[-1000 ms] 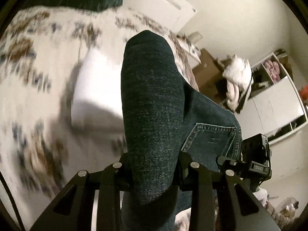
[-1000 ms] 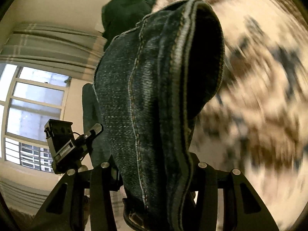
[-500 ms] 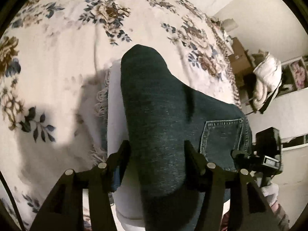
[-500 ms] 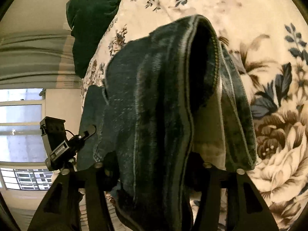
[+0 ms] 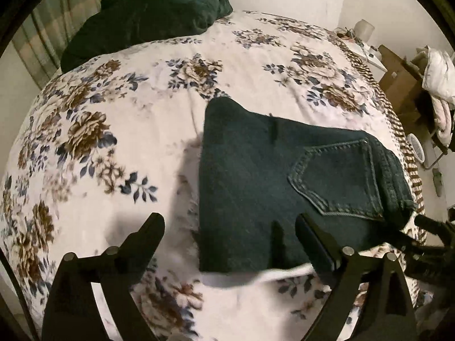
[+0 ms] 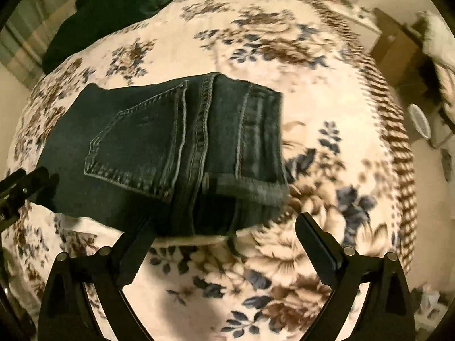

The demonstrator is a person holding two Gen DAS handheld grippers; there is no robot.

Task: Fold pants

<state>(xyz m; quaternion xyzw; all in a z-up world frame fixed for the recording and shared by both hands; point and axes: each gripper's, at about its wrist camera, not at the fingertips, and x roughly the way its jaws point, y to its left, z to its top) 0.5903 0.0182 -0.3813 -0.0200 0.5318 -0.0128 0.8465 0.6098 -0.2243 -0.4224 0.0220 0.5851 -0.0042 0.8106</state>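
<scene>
The folded dark denim pants (image 5: pixel 287 187) are seen lying flat on the floral bedspread (image 5: pixel 113 130), right of centre in the left wrist view and left of centre in the right wrist view (image 6: pixel 170 153), with a back pocket (image 5: pixel 338 179) turned upward and the hems stacked at the right edge. The left gripper (image 5: pixel 230 227) is seen at the bottom of its frame with its jaws opening, spread wide over the near edge of the denim without pressing it; the right gripper (image 6: pixel 224 227) is likewise opening, nothing being clamped. A dark green pillow (image 5: pixel 153 14) is seen at the upper left of the frame.
</scene>
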